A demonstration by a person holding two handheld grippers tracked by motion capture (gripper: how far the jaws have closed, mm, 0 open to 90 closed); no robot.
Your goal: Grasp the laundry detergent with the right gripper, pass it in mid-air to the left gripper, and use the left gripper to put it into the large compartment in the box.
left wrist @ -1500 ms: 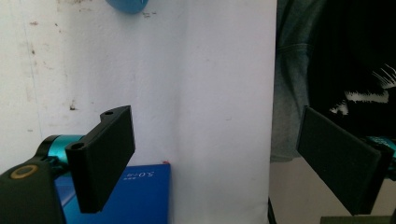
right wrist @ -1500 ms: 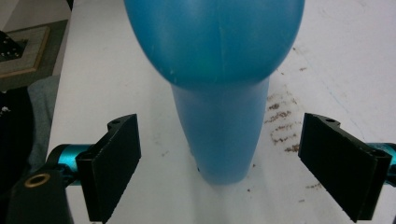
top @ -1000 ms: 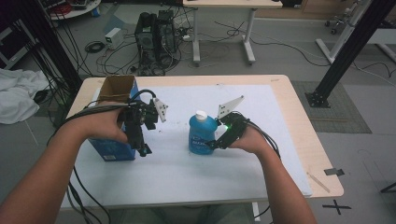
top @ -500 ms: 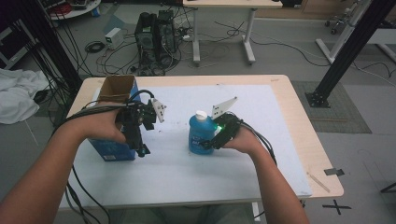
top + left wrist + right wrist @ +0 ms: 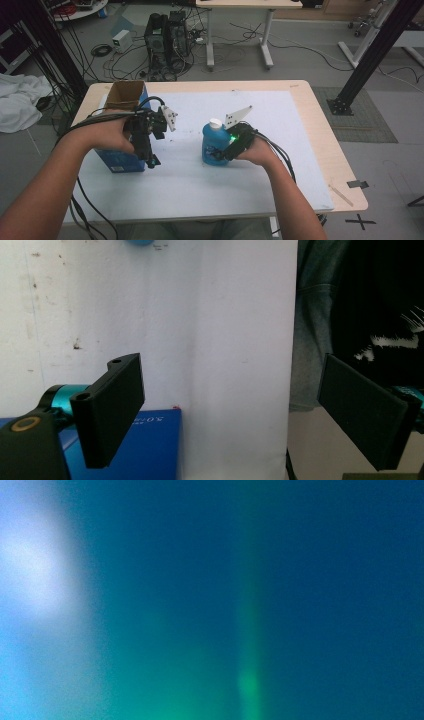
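**Right hand-held gripper closing in on the blue bottle**

So here's where we are. The bottle [image 5: 214, 144] stands upright near the middle of the surface [image 5: 280, 150], white cap on top, long axis straight up. Our right hand-held gripper [image 5: 220, 151] comes at it level from the right side, and it's pushed in so close that the right gripper view is just a blue-green blur. Its jaws have just been closing with the bottle between them, but they're wide, and we can't tell from the high view whether the pads are actually pressing yet.

Our left hand-held gripper [image 5: 240, 410] sits off to the left by the blue box [image 5: 122, 125], well apart from the bottle. Its jaws stand wide open with nothing between them, just the white sheet and the box edge [image 5: 140, 445] below.

The bottle lies left of the right hand-held gripper, touching or nearly so, and that hand is clearly nearer. We reckon the squeeze has to land square across the body, or the bottle tips.
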